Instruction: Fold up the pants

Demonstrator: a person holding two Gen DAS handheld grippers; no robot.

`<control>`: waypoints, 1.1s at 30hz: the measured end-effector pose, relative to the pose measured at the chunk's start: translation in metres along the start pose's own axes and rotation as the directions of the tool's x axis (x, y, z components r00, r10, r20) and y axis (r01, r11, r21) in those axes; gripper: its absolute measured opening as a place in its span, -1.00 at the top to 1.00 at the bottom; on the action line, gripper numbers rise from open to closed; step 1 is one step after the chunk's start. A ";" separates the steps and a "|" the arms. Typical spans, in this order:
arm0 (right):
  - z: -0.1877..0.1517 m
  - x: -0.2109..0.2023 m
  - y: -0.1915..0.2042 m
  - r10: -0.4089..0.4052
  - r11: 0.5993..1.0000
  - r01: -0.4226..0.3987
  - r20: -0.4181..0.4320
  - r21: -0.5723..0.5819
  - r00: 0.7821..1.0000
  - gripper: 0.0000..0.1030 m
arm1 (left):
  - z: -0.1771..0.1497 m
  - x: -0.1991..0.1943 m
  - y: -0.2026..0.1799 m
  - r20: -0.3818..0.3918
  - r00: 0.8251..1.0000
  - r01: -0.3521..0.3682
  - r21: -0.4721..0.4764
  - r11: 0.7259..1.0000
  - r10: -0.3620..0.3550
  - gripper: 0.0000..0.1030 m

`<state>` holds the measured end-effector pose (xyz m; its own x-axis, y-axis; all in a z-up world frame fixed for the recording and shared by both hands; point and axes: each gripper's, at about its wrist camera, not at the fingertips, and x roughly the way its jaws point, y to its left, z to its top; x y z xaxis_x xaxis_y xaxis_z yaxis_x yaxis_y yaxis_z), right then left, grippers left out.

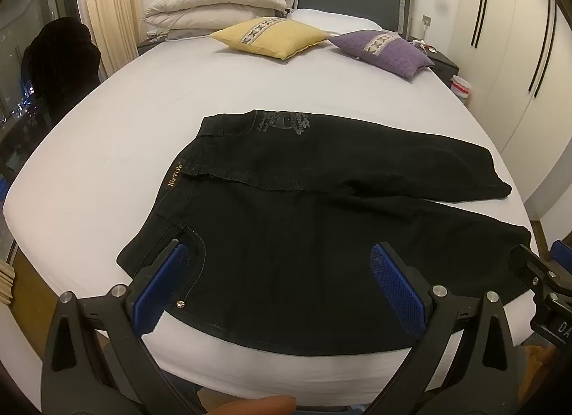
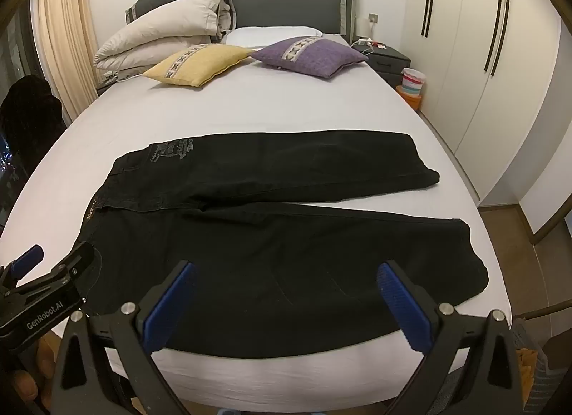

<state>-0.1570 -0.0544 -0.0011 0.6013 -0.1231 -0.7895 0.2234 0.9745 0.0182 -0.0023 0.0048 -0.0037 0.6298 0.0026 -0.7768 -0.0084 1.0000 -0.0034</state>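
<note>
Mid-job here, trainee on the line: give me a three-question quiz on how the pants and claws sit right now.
1. True or false: the black pants lie spread on the bed with both legs side by side, not yet folded.
2. Multiple choice: the waistband is on which side in both views? A) left B) right C) toward the headboard
3. Fill in: the left claw and right claw are both ____, holding nothing.

Key:
1. True; the far leg and near leg lie apart.
2. A; the leg ends point right.
3. Open; each hangs by the near edge of the pants.
</note>
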 end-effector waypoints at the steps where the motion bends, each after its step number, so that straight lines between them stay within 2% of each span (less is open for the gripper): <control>1: 0.000 0.000 0.000 0.000 1.000 0.000 0.000 0.000 1.000 -1.00 | 0.000 0.000 0.001 -0.001 1.000 0.001 0.000 1.000 -0.001 -1.00; 33: -0.005 0.003 0.004 0.007 1.000 -0.007 -0.005 0.006 1.000 -1.00 | -0.005 0.002 0.008 -0.002 1.000 -0.003 0.000 1.000 0.003 -1.00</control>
<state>-0.1581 -0.0504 -0.0061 0.5993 -0.1154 -0.7922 0.2236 0.9743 0.0272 -0.0053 0.0132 -0.0080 0.6283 0.0058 -0.7780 -0.0107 0.9999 -0.0011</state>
